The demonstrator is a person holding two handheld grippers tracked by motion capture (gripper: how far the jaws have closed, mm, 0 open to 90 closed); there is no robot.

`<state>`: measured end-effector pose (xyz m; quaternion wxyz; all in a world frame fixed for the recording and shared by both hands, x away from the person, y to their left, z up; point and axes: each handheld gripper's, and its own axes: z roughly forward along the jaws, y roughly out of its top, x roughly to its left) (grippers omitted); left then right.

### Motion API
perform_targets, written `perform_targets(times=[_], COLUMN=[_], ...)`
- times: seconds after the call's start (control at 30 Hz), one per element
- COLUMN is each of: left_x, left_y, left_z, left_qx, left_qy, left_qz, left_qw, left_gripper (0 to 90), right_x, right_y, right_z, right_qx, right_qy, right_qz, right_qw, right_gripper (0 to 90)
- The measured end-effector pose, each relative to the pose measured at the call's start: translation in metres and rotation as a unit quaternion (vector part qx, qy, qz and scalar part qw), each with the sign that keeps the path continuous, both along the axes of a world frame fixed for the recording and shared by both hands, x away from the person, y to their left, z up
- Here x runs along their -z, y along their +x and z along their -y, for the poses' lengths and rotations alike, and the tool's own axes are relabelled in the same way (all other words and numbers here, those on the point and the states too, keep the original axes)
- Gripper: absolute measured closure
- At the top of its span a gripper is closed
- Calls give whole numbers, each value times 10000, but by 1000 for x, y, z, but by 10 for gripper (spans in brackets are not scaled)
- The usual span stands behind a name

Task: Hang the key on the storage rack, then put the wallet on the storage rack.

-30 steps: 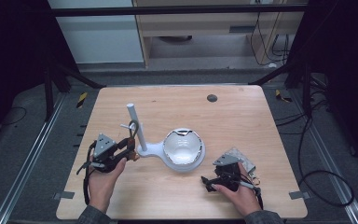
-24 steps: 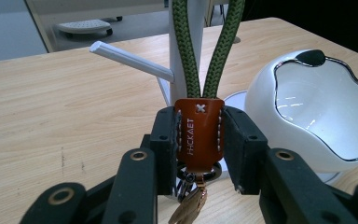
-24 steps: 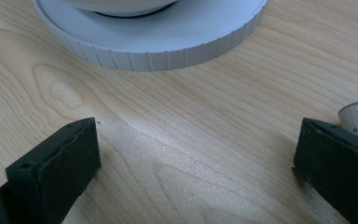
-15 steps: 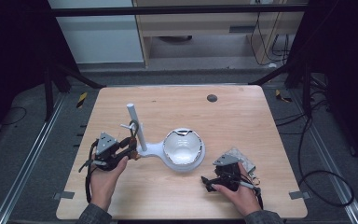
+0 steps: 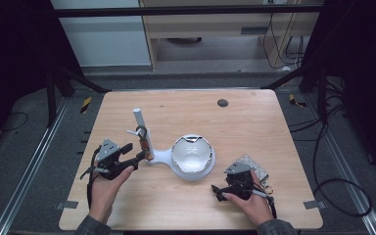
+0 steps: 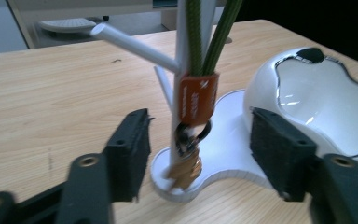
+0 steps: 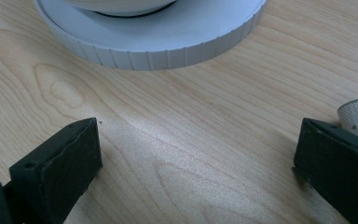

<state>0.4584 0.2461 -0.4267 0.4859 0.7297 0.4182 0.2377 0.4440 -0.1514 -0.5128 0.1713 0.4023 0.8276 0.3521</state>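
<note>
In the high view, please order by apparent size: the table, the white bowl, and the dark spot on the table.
1. table
2. white bowl
3. dark spot
The differences are clear, so camera distance does not change this order.

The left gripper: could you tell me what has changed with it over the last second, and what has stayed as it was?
The left gripper has edged forward and right towards the white stand; its open jaws now flank the post and the orange tag, gripping nothing. The right gripper, the bowl and the cloth have stayed put.
</note>
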Motion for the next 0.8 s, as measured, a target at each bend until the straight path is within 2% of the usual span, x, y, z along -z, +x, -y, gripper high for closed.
perform_targets(times=[0.03, 0.07, 0.1, 0.13, 0.17, 0.23, 0.27, 0.3, 0.33, 0.37, 0.4, 0.43, 0.47, 0.5, 0.53, 0.57, 0.6, 0.63, 0.67, 0.73, 0.77, 0.8], left_x=[0, 5, 5, 12, 12, 22, 33, 33, 39, 39, 42, 45, 47, 47, 53, 53, 59, 59, 64, 67, 67, 68], left_y=[0, 1, 1, 1, 1, 2, 4, 4, 4, 4, 5, 7, 8, 8, 11, 11, 14, 14, 17, 19, 19, 19], left_z=[0, -5, -5, -12, -12, -19, -26, -26, -33, -33, -37, -42, -44, -44, -45, -45, -46, -46, -46, -47, -47, -47], left_qx=[0, 52, 52, -108, -108, -185, -336, -336, -519, -519, -609, -625, -665, -665, -710, -710, -675, -675, -700, -705, -705, -717], left_qy=[0, 107, 107, 138, 138, 283, 471, 471, 629, 629, 691, 646, 678, 678, 785, 785, 920, 920, 979, 916, 916, 932], left_qz=[0, -172, -172, -226, -226, -391, -565, -565, -504, -504, -545, -638, -698, -698, -805, -805, -960, -960, -1097, -1142, -1142, -1184], left_qw=[10000, 9998, 9998, 9996, 9996, 9987, 9967, 9967, 9954, 9954, 9943, 9939, 9930, 9930, 9911, 9911, 9888, 9888, 9867, 9867, 9867, 9860], left_gripper=[309, 276, 265, 251, 228, 204, 173, 173, 170, 159, 159, 121, 107, 101, 96, 84, 69, 65, 65, 65, 64, 64], right_x=[0, 0, 0, -1, -1, -5, -12, -16, -22, -22, -28, -40, -45, -50, -54, -54, -60, -63, -66, -69, -69, -70], right_y=[0, 0, 1, 1, 1, 2, -1, -3, -4, -4, -6, -8, -9, -9, -9, -9, -9, -9, -10, -10, -10, -10], right_z=[0, 2, 3, 3, 3, 5, 7, 9, 11, 11, 13, 20, 24, 29, 34, 34, 43, 47, 51, 57, 57, 60], right_qx=[0, -74, -111, -98, -98, -5, -35, -93, -116, -116, -141, -111, -88, -50, 18, 18, 73, 110, 150, 192, 192, 212], right_qy=[0, 13, 21, -26, -26, -75, -40, -1, 1, 1, 1, -89, -84, -120, -188, -188, -267, -344, -409, -451, -451, -472], right_qz=[0, 3, -12, -9, -9, -35, 62, 134, 188, 188, 222, 337, 339, 275, 207, 207, 131, 70, 3, -167, -167, -285], right_qw=[10000, 10000, 9999, 9999, 9999, 10000, 10000, 9999, 9998, 9998, 9997, 9993, 9993, 9995, 9996, 9996, 9995, 9993, 9991, 9987, 9987, 9983], right_gripper=[7, 9, 16, 39, 39, 58, 52, 50, 51, 51, 53, 57, 60, 64, 63, 63, 77, 90, 91, 115, 115, 133])
